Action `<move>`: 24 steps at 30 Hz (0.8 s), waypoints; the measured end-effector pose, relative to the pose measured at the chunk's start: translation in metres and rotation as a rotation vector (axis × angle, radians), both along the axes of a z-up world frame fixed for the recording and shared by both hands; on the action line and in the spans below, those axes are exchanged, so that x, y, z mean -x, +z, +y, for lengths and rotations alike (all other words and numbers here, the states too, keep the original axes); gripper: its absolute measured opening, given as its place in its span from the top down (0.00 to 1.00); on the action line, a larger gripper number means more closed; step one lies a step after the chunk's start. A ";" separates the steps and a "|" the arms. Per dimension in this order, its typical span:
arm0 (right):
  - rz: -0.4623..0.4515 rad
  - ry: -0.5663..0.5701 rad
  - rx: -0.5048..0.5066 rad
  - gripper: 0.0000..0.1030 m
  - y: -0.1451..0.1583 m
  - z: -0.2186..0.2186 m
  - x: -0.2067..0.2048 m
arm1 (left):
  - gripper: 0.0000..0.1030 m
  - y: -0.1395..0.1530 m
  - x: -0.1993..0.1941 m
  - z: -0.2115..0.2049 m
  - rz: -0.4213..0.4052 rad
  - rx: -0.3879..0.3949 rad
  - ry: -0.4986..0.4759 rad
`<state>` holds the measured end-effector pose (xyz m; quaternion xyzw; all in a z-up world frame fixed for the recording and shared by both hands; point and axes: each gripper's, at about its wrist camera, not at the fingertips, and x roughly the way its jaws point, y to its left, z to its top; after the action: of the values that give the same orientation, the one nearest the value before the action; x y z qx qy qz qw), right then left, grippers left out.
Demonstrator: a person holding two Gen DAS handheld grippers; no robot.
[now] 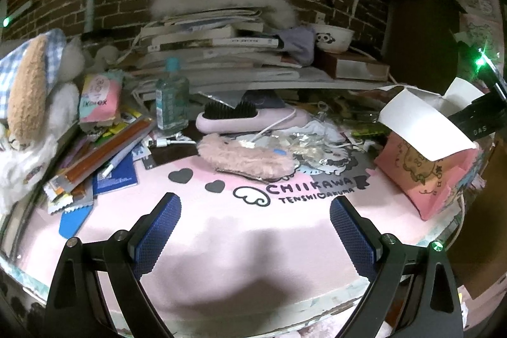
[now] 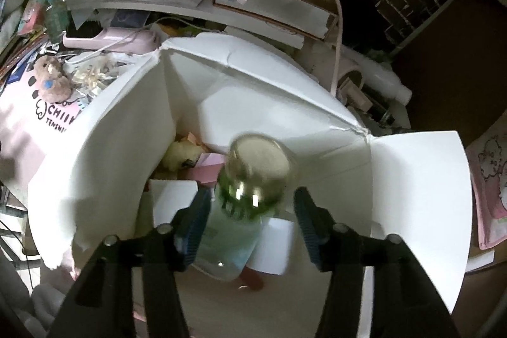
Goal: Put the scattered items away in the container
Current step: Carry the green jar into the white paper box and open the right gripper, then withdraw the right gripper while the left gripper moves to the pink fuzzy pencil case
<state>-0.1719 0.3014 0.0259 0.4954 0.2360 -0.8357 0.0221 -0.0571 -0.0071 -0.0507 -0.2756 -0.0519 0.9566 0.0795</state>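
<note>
My right gripper is open above the open white box. A clear green bottle with a silver cap lies between the spread fingers, blurred, leaning on the left finger and apart from the right one. The box holds a yellow plush, pink boxes and white cartons. My left gripper is open and empty over the pink desk mat. Ahead of it lie a fluffy pink pouch, a lilac hairbrush, a clear bottle with a teal cap and the pink-sided box.
A heap of snack packets, pens and a blue booklet lies at the mat's left. Plush toys sit far left. Stacked books and a panda bowl fill the shelf behind. White cables cross the clutter.
</note>
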 end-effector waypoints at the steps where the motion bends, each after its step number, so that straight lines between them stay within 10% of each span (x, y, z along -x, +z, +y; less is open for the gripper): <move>1: 0.007 0.000 0.005 0.44 0.001 0.000 0.000 | 0.09 -0.001 0.001 0.000 -0.001 -0.002 -0.003; 15: 0.288 0.141 0.230 0.44 0.054 -0.046 -0.044 | 0.09 -0.010 0.043 0.004 -0.032 -0.035 -0.017; 24: 0.299 0.334 0.365 0.39 0.031 -0.105 -0.090 | 0.09 -0.017 0.093 0.015 -0.102 0.002 0.016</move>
<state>-0.0823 0.1959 0.0569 0.3088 0.1605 -0.9130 0.2131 -0.1499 0.0078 -0.0680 -0.3235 -0.0574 0.9420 0.0688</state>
